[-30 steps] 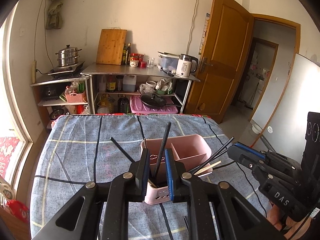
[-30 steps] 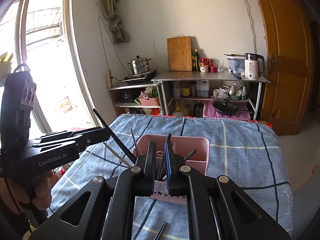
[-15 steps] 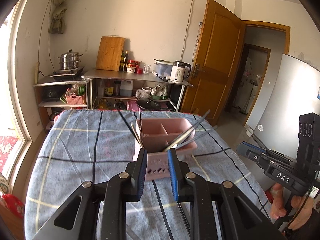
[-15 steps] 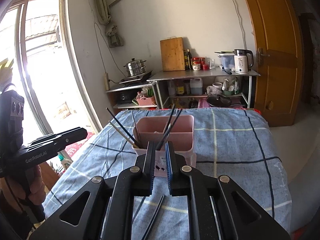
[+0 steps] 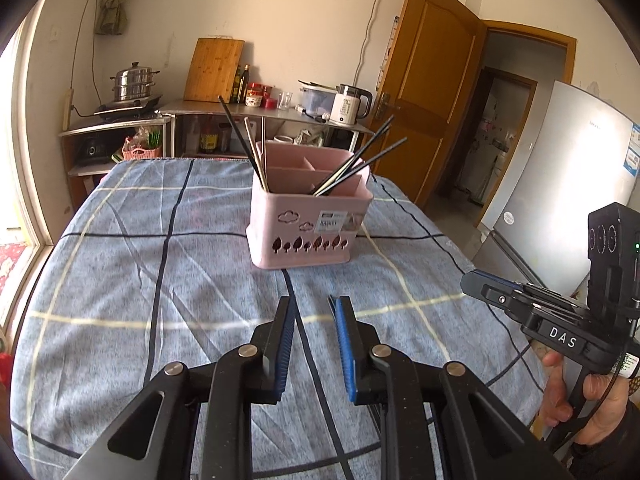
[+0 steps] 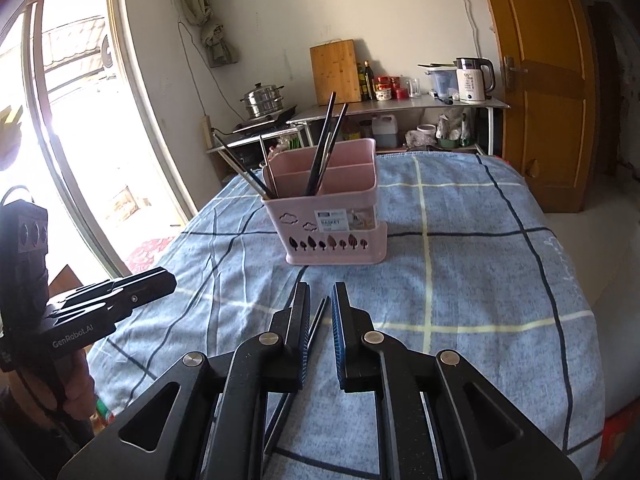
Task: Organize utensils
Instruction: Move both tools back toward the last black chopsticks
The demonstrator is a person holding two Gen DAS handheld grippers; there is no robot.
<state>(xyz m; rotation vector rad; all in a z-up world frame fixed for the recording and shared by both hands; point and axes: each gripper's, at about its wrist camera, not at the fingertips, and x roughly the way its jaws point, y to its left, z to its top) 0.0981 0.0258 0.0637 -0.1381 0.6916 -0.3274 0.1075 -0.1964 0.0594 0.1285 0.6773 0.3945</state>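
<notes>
A pink utensil basket (image 5: 306,220) (image 6: 332,220) stands on the blue checked tablecloth (image 5: 160,272). Several dark and pale chopsticks (image 5: 360,164) (image 6: 326,140) lean in its compartments. My left gripper (image 5: 313,312) is open and empty, well short of the basket. My right gripper (image 6: 320,300) is open, also back from the basket, and shows at the right of the left wrist view (image 5: 520,300). A loose dark chopstick (image 6: 316,320) lies on the cloth under and between the right gripper's fingers, untouched.
A steel shelf (image 5: 260,114) with kettle, jars, cutting board and steamer pot stands against the far wall. A wooden door (image 5: 424,92) is open at right, a fridge (image 5: 560,184) beside it. A window (image 6: 80,120) is on the left.
Both grippers have pulled back and away from the basket and opened wider. The chopsticks stay in the basket.
</notes>
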